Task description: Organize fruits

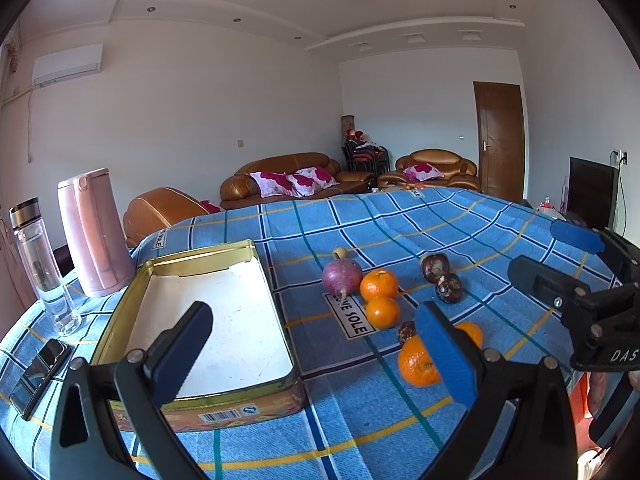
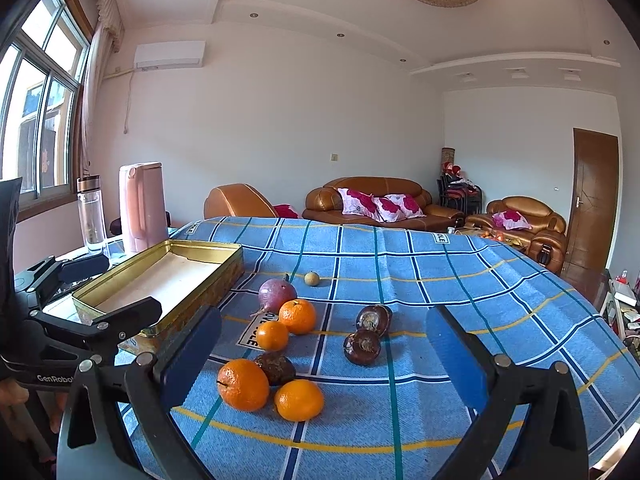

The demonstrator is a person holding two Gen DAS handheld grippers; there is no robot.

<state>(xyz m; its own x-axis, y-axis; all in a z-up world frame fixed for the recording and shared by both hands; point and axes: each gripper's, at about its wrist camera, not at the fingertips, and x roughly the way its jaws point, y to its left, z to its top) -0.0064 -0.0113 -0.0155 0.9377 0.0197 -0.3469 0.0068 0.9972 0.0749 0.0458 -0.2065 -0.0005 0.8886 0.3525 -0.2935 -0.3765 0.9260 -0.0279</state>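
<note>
Fruit loose on the blue checked cloth, both claws spread wide and holding nothing.

Left wrist: the left gripper (image 1: 316,344) gapes over the gold tin (image 1: 192,264) at the tabletop's left edge, oranges (image 1: 379,285) beside it on the cloth.
Right wrist: the right gripper (image 2: 324,354) gapes above oranges (image 2: 243,385), dark fruits (image 2: 362,347) and a purple bulb (image 2: 276,293) mid-table; the tin (image 2: 120,280) stands towards the left edge.

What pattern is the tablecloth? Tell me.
Blue plaid tablecloth with dark, teal and yellow lines; clearest in the right wrist view.
</note>
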